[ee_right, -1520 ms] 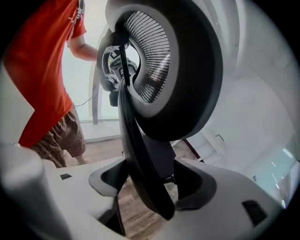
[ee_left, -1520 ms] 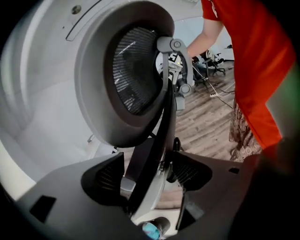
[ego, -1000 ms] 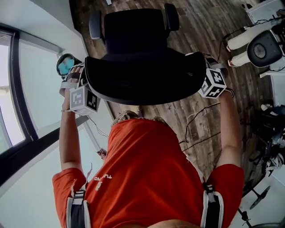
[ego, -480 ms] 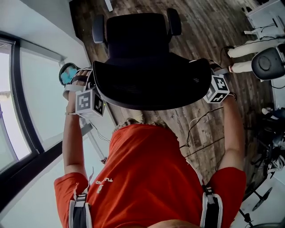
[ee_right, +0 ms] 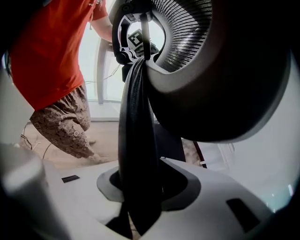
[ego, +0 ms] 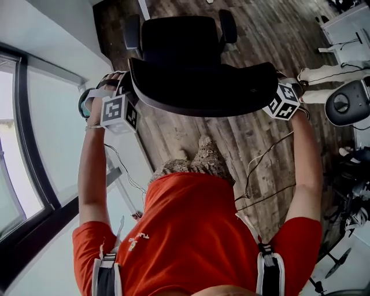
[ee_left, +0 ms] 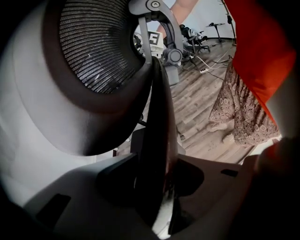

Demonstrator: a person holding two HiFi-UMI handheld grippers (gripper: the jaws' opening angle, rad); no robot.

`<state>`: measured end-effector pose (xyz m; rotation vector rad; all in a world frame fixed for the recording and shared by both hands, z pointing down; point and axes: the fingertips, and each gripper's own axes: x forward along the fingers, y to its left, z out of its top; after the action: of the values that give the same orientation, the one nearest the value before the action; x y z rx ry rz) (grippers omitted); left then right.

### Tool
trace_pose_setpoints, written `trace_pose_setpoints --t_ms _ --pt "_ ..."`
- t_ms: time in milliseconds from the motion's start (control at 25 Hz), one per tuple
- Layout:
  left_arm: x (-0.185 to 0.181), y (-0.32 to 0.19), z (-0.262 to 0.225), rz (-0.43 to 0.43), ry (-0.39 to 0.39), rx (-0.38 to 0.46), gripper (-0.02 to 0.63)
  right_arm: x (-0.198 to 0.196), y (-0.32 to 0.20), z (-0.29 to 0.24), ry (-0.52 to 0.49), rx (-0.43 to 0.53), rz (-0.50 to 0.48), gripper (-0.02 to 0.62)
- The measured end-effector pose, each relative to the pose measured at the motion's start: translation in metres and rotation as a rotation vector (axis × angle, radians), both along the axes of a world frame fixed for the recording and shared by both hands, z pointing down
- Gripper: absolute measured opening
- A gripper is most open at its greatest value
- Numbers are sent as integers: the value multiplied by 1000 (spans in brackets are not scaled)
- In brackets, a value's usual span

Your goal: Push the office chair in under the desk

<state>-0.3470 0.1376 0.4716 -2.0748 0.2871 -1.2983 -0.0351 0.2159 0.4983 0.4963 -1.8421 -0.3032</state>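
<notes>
The office chair (ego: 182,40) stands on the wood floor (ego: 185,136) with its seat pointing away from the person and its backrest (ego: 202,89) nearest. Holding that backrest at its two outer ends gives the push an even line, so the chair should roll straight rather than swing round. The left gripper (ee_left: 157,187) is clamped on the backrest's left rim, and the dark edge fills the gap between its jaws. The right gripper (ee_right: 138,187) has the right rim between its jaws, which are closing on it with the pads against the rim. Both arms reach forward, which reads as a push under way.

Ahead of the seat, toward the floor's far edge, bare boards show. I cannot make out the desk itself in these views. The window wall (ego: 34,133) runs along the floor's left edge, close beside the left armrest (ego: 133,32) — the tight side. Toward the right edge, white furniture (ego: 347,17) stands well apart. Cables (ego: 260,167) lie behind the chair near the person — out of its path.
</notes>
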Motion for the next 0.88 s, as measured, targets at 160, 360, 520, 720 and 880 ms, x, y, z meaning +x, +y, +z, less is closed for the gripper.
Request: trace_pose_setpoints --t_ms 160,360,520,720,880 --pt "9 -24 -3 2 -2 -12 163 10 -27 -2 7 7 8 147" --pt "20 -60 -2 5 6 1 164 24 -57 3 7 -3 6 147" --pt "33 -86 -2 1 9 -2 164 36 -85 -1 12 3 -1 147" --pt "60 -118 -6 0 12 -14 164 61 -122 -2 14 7 -4 147" --pt "81 -144 -2 -9 0 -46 158 83 -155 0 22 10 -19 149"
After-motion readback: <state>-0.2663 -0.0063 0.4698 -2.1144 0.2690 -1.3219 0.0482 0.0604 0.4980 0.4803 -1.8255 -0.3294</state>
